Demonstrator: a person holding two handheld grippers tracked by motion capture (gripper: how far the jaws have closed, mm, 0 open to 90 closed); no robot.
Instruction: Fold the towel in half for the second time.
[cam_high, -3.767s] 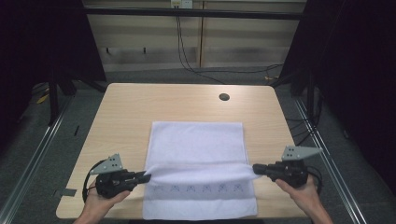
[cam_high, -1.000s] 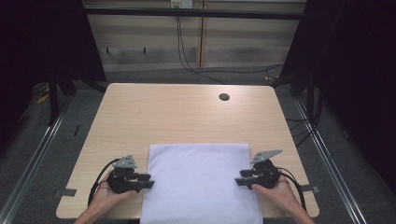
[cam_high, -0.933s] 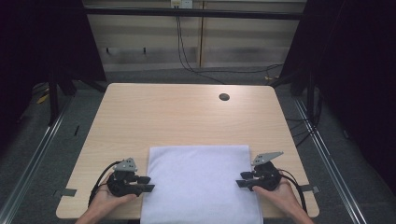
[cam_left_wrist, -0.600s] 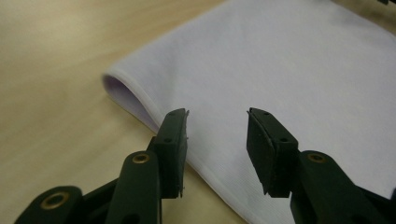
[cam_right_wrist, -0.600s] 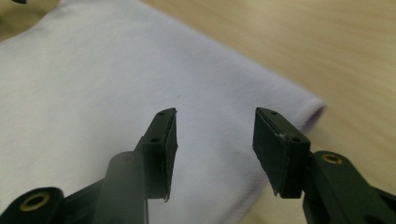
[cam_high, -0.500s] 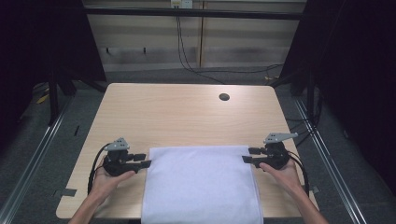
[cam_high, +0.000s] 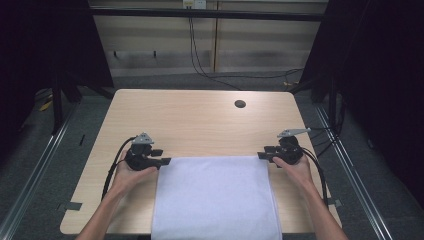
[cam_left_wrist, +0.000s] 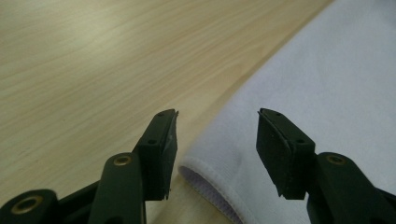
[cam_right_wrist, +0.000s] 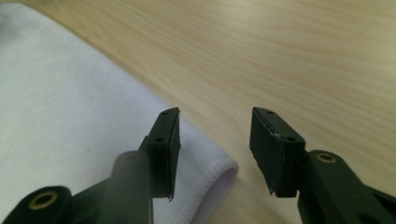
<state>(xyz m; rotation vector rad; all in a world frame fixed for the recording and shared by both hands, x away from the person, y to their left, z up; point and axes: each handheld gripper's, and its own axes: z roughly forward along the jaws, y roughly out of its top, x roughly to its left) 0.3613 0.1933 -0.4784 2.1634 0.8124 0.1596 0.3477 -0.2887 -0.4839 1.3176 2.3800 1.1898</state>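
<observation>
A white folded towel (cam_high: 215, 197) lies flat on the near half of the wooden table (cam_high: 200, 125) and hangs over its near edge. My left gripper (cam_high: 166, 161) is at the towel's far left corner and my right gripper (cam_high: 260, 155) at its far right corner. In the left gripper view the jaws (cam_left_wrist: 215, 116) stand apart over the hemmed corner (cam_left_wrist: 210, 175); they have just been opening, and the pads do not press the cloth. In the right gripper view the jaws (cam_right_wrist: 215, 114) straddle the other corner (cam_right_wrist: 217, 170); they have just been closing a little but stay clear of it.
A dark round hole (cam_high: 240, 104) sits in the tabletop near the far edge. Bare wood stretches beyond the towel. Metal rails (cam_high: 40, 170) run along the floor on both sides of the table, and cables trail from both grippers.
The spread towel has been folded toward the near edge. Over the last second both grippers slid away from the person along its sides to the far corners.
</observation>
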